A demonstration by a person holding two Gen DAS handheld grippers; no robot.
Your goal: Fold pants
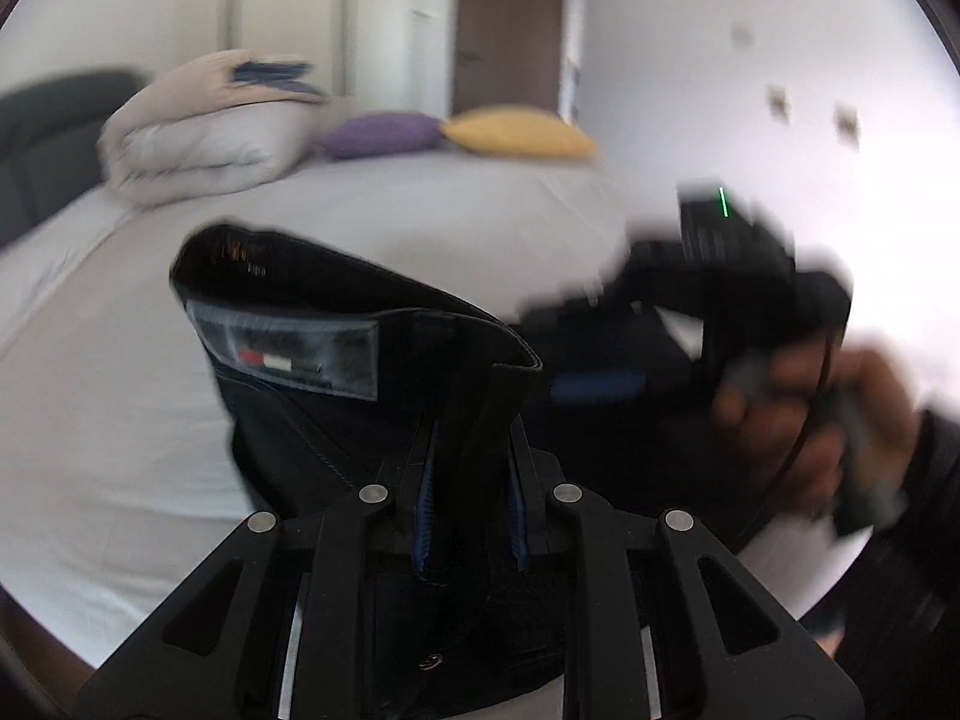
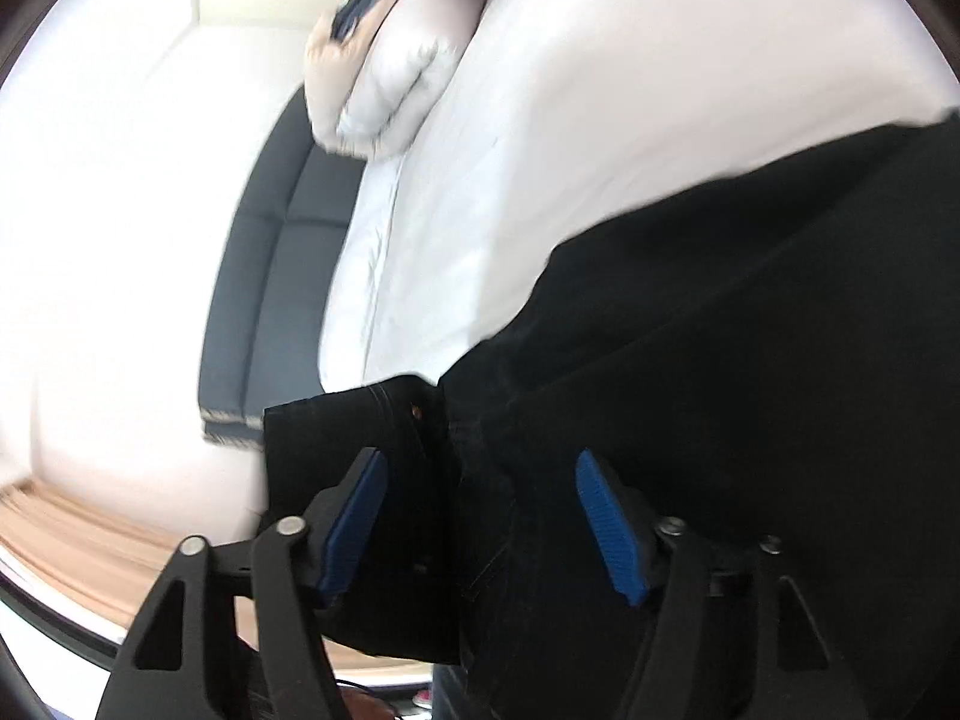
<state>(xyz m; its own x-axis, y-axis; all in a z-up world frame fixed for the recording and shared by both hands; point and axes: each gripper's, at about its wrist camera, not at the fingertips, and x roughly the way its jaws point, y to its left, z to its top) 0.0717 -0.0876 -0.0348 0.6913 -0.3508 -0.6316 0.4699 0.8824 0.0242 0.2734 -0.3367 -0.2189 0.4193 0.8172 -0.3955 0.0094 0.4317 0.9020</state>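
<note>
Black pants [image 1: 372, 420] hang lifted above the white bed [image 1: 108, 372], their waistband with a pale inner label turned toward the left wrist camera. My left gripper [image 1: 471, 474] is shut on the waistband fabric. In the right wrist view the pants [image 2: 750, 330] stretch from the lower middle to the right edge. My right gripper [image 2: 480, 462] stands open, its blue pads [image 2: 609, 522] wide apart with a hem or waistband corner between them, not pressed. In the left wrist view a person's hand [image 1: 798, 420] holds the blurred right tool beside the pants.
On the bed lie a folded duvet [image 1: 198, 138], a purple cushion [image 1: 378, 135] and a yellow cushion [image 1: 522, 132]. A dark grey headboard [image 2: 270, 276] borders the mattress [image 2: 570, 150]. A brown door [image 1: 510, 24] stands behind, and wooden floor [image 2: 72, 540] shows beside the bed.
</note>
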